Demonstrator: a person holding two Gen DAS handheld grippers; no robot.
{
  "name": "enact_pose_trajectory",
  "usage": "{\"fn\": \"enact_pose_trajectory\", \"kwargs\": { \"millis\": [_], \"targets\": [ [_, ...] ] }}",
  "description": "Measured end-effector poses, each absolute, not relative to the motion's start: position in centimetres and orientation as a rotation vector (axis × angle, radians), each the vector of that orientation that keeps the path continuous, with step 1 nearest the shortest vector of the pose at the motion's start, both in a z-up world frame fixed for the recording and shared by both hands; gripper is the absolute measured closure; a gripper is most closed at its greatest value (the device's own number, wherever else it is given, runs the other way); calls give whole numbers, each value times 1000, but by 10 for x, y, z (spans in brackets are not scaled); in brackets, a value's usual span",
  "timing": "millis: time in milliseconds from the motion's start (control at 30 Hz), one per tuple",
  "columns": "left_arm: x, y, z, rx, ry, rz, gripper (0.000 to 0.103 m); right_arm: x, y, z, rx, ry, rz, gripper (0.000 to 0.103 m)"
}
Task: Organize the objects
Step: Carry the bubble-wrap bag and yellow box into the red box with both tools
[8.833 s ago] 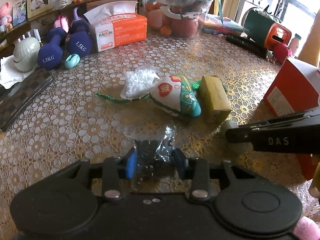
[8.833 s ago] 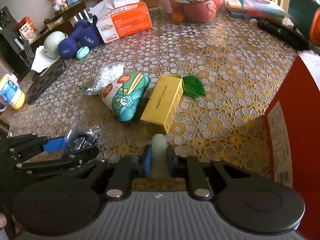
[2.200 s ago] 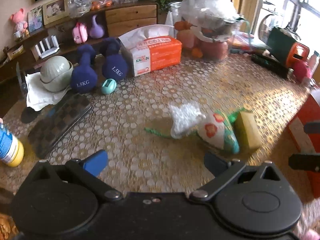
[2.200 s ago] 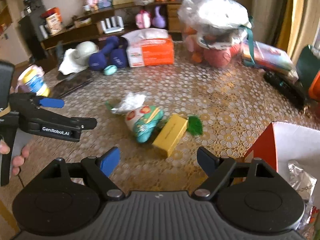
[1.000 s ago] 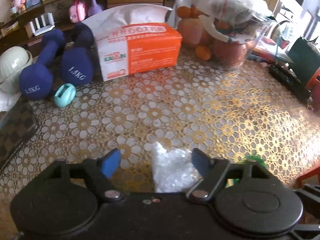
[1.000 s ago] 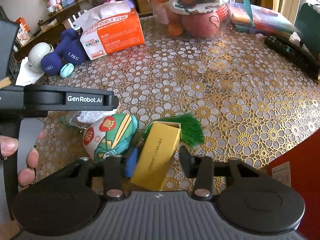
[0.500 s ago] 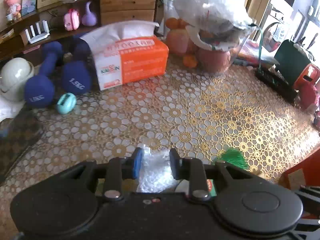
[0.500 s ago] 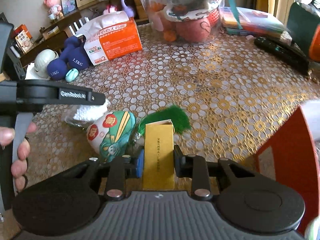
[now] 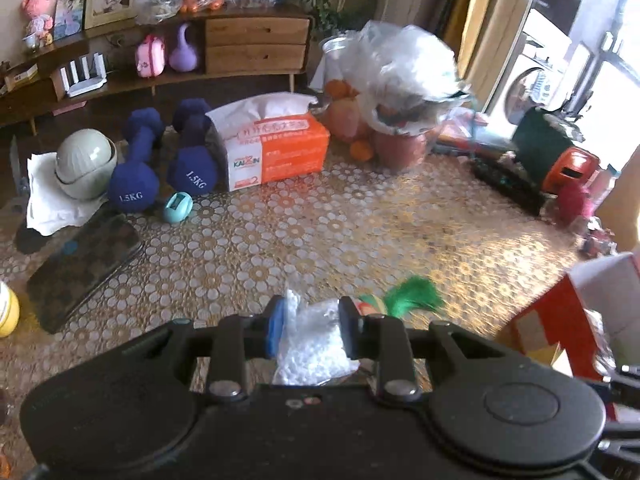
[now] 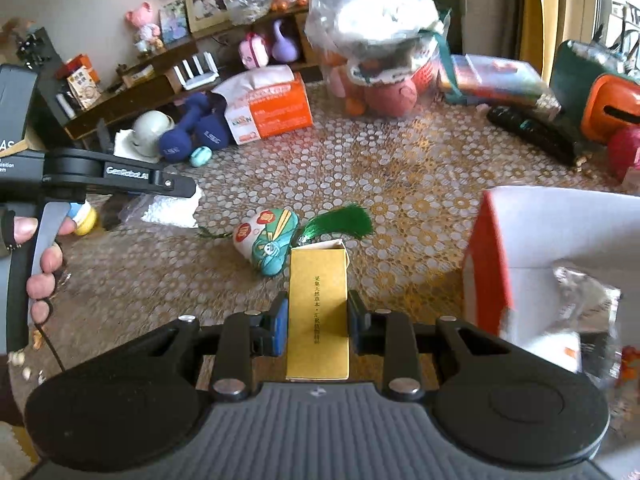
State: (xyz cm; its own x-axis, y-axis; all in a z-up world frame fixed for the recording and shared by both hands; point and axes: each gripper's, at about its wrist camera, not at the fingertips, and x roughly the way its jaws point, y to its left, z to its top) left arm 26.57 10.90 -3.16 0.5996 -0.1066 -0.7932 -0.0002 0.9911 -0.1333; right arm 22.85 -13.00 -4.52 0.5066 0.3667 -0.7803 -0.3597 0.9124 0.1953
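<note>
My left gripper (image 9: 311,328) is shut on a clear bag of white beads (image 9: 310,344) and holds it above the table; the bag also shows in the right wrist view (image 10: 170,209) under the left gripper (image 10: 188,191). My right gripper (image 10: 318,320) is shut on a yellow box (image 10: 318,308), lifted off the table. A colourful sachet with a green tassel (image 10: 267,240) lies on the table beyond the box; its tassel shows in the left wrist view (image 9: 414,290). An open red carton (image 10: 532,248) stands at the right with a foil packet inside.
At the back stand an orange tissue box (image 9: 276,152), two blue dumbbells (image 9: 134,184), a bagged fruit bowl (image 9: 400,92), a black remote (image 10: 532,130) and a checkered wallet (image 9: 84,264). A yellow-lidded jar (image 9: 6,310) sits at the left edge.
Both grippers have risen and pulled back with their loads. The yellow box is now lifted off the table and the bead bag hangs clear of the sachet. The red carton has come into view.
</note>
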Motion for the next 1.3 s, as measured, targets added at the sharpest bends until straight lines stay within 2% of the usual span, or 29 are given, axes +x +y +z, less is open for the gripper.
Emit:
{"fn": "enact_pose_trajectory", "kwargs": {
  "millis": [333, 600, 967, 1300],
  "targets": [
    [207, 85, -6, -97, 956, -146, 76, 197, -198, -1, 71, 893, 420, 75],
    [180, 36, 5, -79, 948, -224, 76, 182, -254, 17, 92, 839, 345, 75],
    [166, -79, 21, -33, 923, -387, 76, 171, -335, 9, 146, 826, 230, 75],
    [171, -150, 32, 22, 900, -465, 76, 175, -383, -6, 170, 840, 152, 75]
  ]
}}
